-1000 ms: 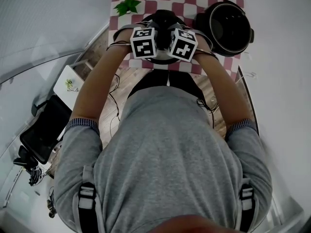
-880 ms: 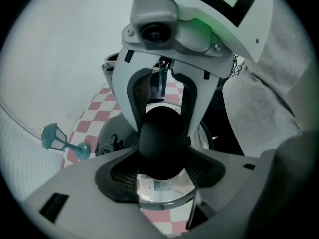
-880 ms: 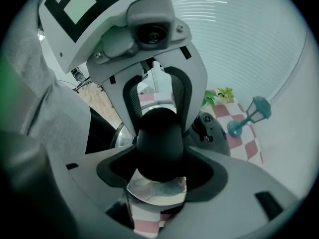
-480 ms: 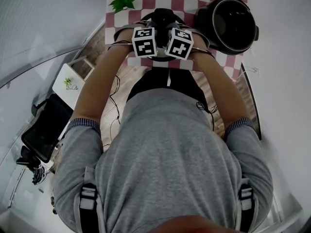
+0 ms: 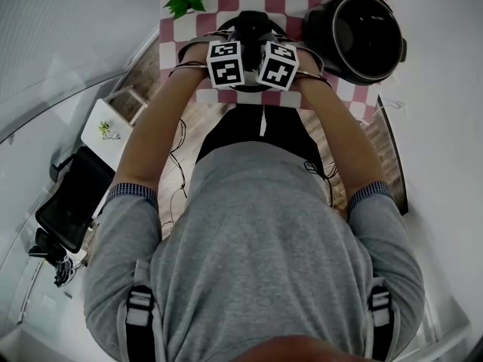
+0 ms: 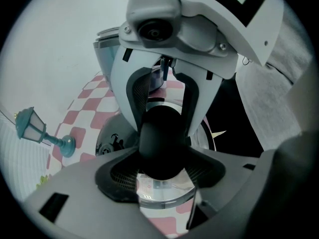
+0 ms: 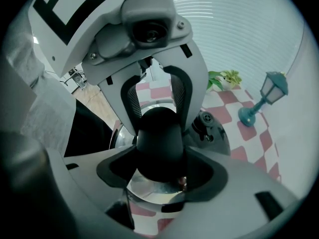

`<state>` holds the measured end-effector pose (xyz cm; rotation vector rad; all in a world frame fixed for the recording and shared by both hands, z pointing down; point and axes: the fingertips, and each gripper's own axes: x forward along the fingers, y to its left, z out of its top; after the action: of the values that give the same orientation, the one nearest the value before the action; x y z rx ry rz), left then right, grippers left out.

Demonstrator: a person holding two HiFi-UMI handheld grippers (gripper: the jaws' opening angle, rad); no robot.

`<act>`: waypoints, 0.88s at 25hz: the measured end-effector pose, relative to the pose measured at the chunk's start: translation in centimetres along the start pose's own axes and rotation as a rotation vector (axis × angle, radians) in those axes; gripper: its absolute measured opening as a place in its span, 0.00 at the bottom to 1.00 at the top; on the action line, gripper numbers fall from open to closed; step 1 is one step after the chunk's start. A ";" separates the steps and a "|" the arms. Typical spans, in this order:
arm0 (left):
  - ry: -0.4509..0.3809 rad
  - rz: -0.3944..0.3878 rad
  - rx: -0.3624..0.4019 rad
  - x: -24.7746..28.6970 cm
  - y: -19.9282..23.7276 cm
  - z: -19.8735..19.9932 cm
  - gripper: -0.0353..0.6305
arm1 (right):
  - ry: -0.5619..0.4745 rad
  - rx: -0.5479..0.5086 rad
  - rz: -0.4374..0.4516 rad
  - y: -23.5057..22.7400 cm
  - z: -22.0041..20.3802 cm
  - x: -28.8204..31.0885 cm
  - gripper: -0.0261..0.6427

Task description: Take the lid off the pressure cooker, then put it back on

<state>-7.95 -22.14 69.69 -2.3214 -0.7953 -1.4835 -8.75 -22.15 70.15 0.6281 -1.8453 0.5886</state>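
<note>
Head view: a person in a grey shirt (image 5: 256, 232) reaches forward with both arms. The left hand-held gripper (image 5: 240, 40) and right hand-held gripper (image 5: 266, 40) sit side by side, marker cubes almost touching. Both are over the round silver-and-black pressure cooker lid (image 5: 253, 19). The lid is above a red-and-white checked cloth (image 5: 343, 89), just left of the black round pressure cooker pot (image 5: 321, 29), which is open with a dark inside. Lid and pot are apart. A green leafy plant (image 5: 187, 1) is at the cloth's far left corner. Whether the lid rests on the cloth or hangs above it can't be told from here.

Left gripper view: the left hand-held gripper is closed on the lid's black rounded knob (image 6: 159, 143), with dark pads pressing it on both sides. The right hand-held gripper comes in from the opposite side (its white prongs clasp the same knob). The shiny lid rim shows below the knob, with checked cloth under it. A teal lantern-shaped ornament (image 6: 32, 128) stands on the cloth at far left, well apart from the lid.

Right gripper view: same grip mirrored. The right hand-held gripper is closed on the knob, and the left one's prongs hold it from the other side. The lid's dark top with a small valve shows right of the knob. The plant and lantern stand beyond it on the cloth.
</note>
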 end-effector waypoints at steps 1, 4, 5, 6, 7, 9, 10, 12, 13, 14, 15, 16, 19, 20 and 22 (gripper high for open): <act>0.001 0.002 0.001 0.2 0.0 -0.1 0.50 | 0.001 -0.001 -0.002 -0.1 -0.1 0.2 0.47; 0.006 0.003 0.002 0.8 0.1 -0.3 0.50 | 0.005 0.000 -0.003 -0.1 -0.4 0.8 0.48; 0.008 0.002 0.003 0.9 0.1 -0.4 0.50 | 0.006 0.001 -0.002 -0.1 -0.5 0.9 0.48; 0.008 0.002 0.004 1.1 0.1 -0.4 0.50 | 0.006 0.001 -0.002 -0.1 -0.6 1.1 0.48; 0.008 0.004 0.006 1.2 0.0 -0.5 0.50 | 0.006 0.001 -0.004 -0.1 -0.7 1.2 0.48; 0.003 0.009 0.010 1.5 0.0 -0.5 0.50 | 0.006 -0.002 -0.010 -0.1 -0.8 1.5 0.48; -0.001 0.013 0.011 1.6 -0.1 -0.4 0.50 | 0.006 -0.004 -0.012 -0.1 -0.9 1.6 0.48; -0.007 0.020 0.013 1.8 -0.1 -0.4 0.50 | 0.009 -0.007 -0.016 -0.1 -1.0 1.7 0.48; -0.009 0.023 0.013 1.9 -0.1 -0.3 0.50 | 0.009 -0.008 -0.016 -0.1 -1.1 1.8 0.48; -0.009 0.026 0.014 1.9 -0.1 -0.3 0.50 | 0.008 -0.008 -0.016 0.0 -1.2 1.8 0.48; -0.010 0.027 0.014 2.0 -0.1 -0.3 0.50 | 0.006 -0.008 -0.016 0.0 -1.3 1.8 0.48; -0.011 0.028 0.014 2.0 -0.1 -0.3 0.50 | 0.004 -0.007 -0.017 0.0 -1.3 1.8 0.48; -0.014 0.030 0.010 1.9 -0.1 -0.3 0.50 | 0.003 0.002 -0.011 0.0 -1.3 1.8 0.48; -0.013 0.032 0.008 1.9 -0.1 -0.3 0.51 | 0.004 0.007 -0.009 -0.1 -1.2 1.8 0.48; -0.010 0.037 0.007 1.8 -0.1 -0.3 0.51 | 0.004 0.020 -0.009 -0.2 -1.2 1.6 0.51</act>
<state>-7.61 -21.65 71.45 -2.3271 -0.7551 -1.4529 -8.36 -21.74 72.09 0.6477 -1.8344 0.6023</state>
